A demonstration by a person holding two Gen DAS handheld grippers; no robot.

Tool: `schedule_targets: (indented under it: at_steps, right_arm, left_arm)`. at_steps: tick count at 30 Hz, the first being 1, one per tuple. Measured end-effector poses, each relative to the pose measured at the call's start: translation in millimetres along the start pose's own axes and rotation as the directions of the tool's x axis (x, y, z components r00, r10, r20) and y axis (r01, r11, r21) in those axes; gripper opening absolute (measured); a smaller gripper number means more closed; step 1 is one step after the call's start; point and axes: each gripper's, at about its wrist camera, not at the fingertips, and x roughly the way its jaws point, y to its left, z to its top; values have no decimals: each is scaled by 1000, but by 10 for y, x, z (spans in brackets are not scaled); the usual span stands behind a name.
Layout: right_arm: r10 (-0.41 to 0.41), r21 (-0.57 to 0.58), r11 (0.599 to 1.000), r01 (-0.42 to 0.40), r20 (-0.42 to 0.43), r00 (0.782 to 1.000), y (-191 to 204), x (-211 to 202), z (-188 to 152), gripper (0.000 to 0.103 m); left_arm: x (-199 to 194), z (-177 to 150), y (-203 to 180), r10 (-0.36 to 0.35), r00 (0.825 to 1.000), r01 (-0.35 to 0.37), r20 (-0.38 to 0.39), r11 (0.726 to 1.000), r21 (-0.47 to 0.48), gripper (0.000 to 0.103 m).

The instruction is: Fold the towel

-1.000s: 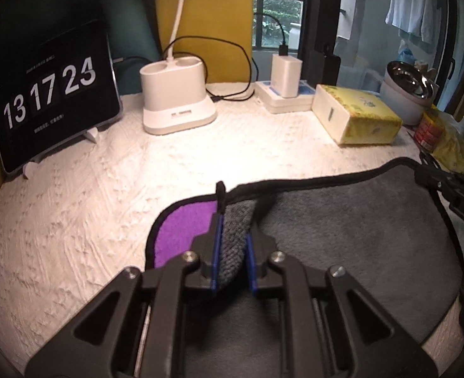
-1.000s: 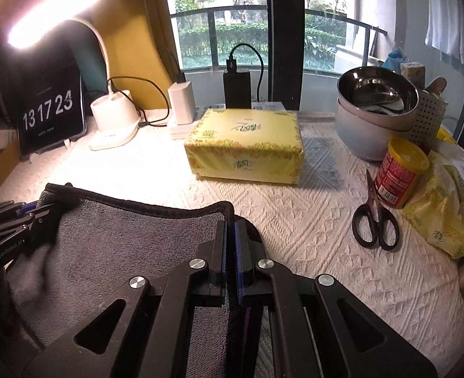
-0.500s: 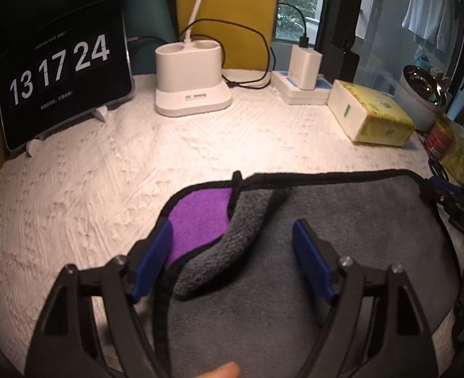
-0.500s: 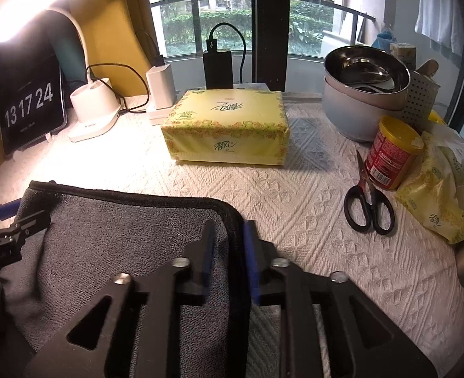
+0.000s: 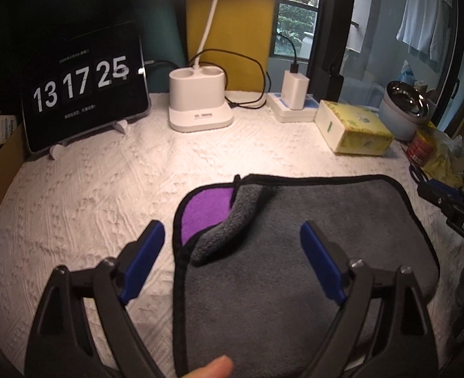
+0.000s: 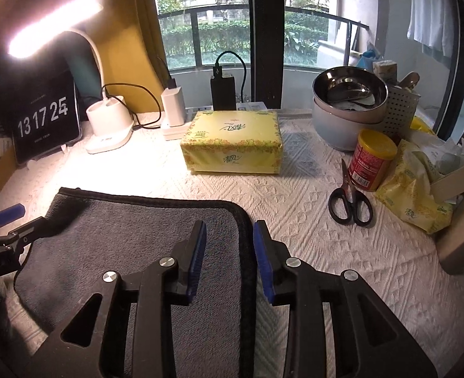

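Observation:
A grey towel with a black hem lies folded on the white table cover; its far left corner is rumpled and shows the purple underside. My left gripper is open wide above that corner, holding nothing. In the right wrist view the towel lies flat, and my right gripper is open, its jaws either side of the towel's right hem, not gripping it. The right gripper's tip also shows at the right edge of the left wrist view.
A tablet clock, white lamp base and charger stand along the back. A yellow tissue box, steel bowl, red can, scissors and yellow bag sit to the right.
Both grippers have let go of the towel and opened. The left one opened wide and drew back; the folded corner now lies on the table, slightly rumpled.

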Motion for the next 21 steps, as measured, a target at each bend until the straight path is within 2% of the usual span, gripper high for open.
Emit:
schedule_targets:
  at_steps: [9,12,16,21]
  right_arm:
    - [5,-8,1000,-5,37,999,93,-378,-76,33]
    - [9,-10,1000,-8,50,999,117,-508,-116,33]
    - [11,-10,1000,-10,65,998,138,-662,-166,33]
    - [14,-12,1000,-13,84,996,152,-865,-254,33]
  left_arm:
    - [-426,-67,-8,-14,998,14,58,1000,-4,92]
    - [-585,-100,-16,-5,997,5,82,1000,0,97]
    - [-777,-148,-28,11,994,-12,107,1000,3,98]
    - [-1017,-231,-73,-9,992,7,130,1000,10,98]
